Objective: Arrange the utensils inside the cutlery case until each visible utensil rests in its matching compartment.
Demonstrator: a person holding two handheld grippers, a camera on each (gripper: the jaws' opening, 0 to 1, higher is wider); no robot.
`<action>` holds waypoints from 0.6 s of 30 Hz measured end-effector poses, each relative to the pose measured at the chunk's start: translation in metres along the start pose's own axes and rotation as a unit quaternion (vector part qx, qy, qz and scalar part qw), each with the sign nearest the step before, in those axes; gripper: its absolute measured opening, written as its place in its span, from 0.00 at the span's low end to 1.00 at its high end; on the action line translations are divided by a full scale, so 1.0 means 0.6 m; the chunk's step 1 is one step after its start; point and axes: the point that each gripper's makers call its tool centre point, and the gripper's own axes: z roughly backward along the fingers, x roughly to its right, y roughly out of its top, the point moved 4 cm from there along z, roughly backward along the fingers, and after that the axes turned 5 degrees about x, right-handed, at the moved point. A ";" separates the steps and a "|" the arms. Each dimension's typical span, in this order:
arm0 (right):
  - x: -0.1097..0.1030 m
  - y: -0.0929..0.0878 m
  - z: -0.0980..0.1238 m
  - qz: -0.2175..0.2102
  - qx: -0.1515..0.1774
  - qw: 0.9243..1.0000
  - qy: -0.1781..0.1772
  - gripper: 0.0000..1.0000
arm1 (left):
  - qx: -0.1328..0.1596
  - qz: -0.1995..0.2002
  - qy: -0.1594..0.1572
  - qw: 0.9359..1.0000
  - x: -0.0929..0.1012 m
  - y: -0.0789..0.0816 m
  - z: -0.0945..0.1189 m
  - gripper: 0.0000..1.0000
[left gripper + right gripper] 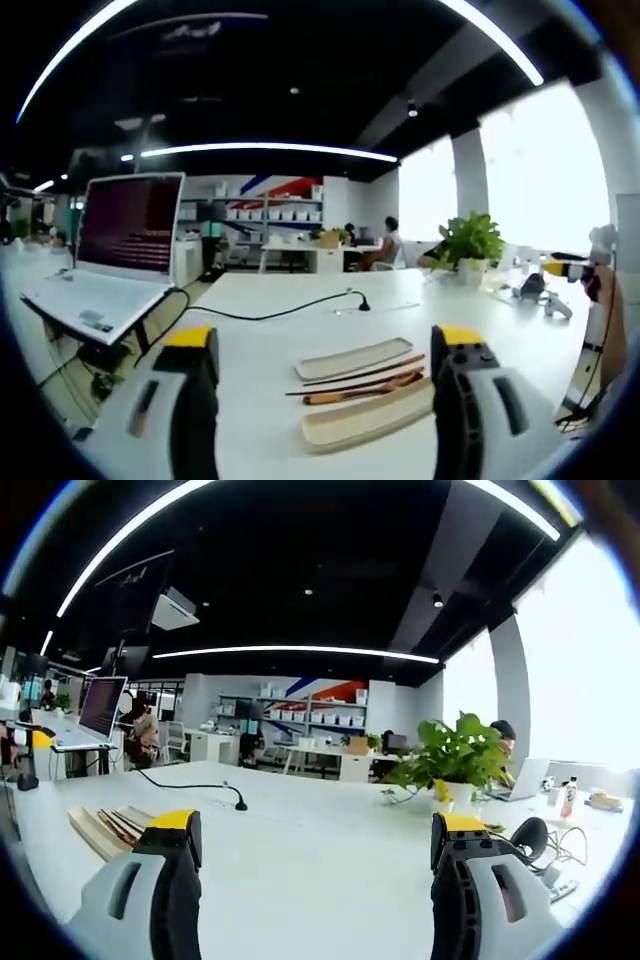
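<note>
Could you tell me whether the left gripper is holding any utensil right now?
No, the left gripper is open and holds nothing, while the wooden utensils lie on the table between the case halves.

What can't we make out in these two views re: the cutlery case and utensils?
- Left gripper view: near end of the lower tray hidden behind the left tool.
- Left gripper view: utensils too small and blurred to identify.
- Right gripper view: trays edge-on, partly behind the right tool; compartments unreadable.

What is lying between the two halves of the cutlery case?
In the left gripper view, chopsticks and a wooden spoon lie on the table between the flat lid and the case tray.
</note>
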 end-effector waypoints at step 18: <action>-0.092 0.001 -0.051 0.031 -0.027 0.995 0.095 0.99 | -0.013 -0.011 -0.031 0.999 0.018 -0.014 -0.007 0.89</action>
